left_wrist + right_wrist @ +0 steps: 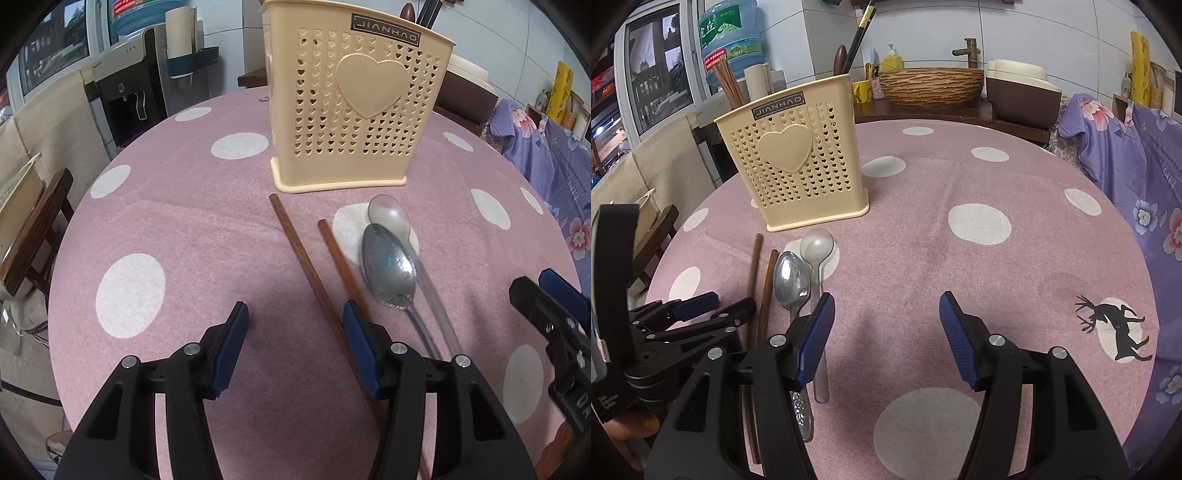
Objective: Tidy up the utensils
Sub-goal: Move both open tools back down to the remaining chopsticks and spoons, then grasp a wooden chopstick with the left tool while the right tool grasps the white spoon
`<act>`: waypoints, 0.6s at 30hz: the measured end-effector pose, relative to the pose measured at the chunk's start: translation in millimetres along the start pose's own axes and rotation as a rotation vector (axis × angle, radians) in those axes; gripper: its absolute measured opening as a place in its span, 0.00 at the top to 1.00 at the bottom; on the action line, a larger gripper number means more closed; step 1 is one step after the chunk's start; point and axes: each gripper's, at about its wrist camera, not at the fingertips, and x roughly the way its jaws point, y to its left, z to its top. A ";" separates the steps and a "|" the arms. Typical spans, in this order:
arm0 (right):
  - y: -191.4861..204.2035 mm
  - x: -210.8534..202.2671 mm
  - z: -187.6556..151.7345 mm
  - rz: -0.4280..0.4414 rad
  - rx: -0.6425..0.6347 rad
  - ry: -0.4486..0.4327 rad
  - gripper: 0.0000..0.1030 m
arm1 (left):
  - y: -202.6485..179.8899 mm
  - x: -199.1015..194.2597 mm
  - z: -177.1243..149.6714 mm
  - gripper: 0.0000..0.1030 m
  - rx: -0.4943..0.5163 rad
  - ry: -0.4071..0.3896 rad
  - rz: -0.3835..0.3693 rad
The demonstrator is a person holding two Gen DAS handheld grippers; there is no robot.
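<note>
A cream utensil holder [354,99] with a heart on its front stands on the pink dotted tablecloth [184,229]; it also shows in the right wrist view [798,162], holding chopsticks and a dark spoon. In front of it lie two brown chopsticks [306,258], a metal spoon [388,269] and a clear plastic spoon [389,212]. They also show in the right wrist view: chopsticks [753,273], metal spoon [791,280], plastic spoon [817,245]. My left gripper [295,314] is open and empty, just left of the chopsticks. My right gripper [886,306] is open and empty, right of the spoons.
The round table's edge curves close on the left and right. A wooden chair [37,236] stands at the left. A purple flowered cloth [1137,155] hangs at the right. A woven basket [931,86] and a water dispenser [125,92] stand behind the table.
</note>
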 end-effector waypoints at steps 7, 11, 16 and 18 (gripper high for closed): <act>7.8 4.7 -1.9 0.045 -0.055 0.040 0.42 | 35.6 -12.8 -6.7 0.48 -0.099 0.001 -0.023; 25.5 9.1 -6.2 0.101 -0.111 0.070 0.44 | 36.4 -12.4 -6.3 0.48 -0.111 0.002 -0.035; 28.8 26.1 -2.9 0.047 -0.137 0.123 0.47 | 33.6 -11.0 -7.7 0.48 -0.106 0.002 -0.037; 31.4 33.0 -2.3 0.054 -0.150 0.148 0.50 | 33.7 -10.6 -7.4 0.48 -0.105 0.001 -0.038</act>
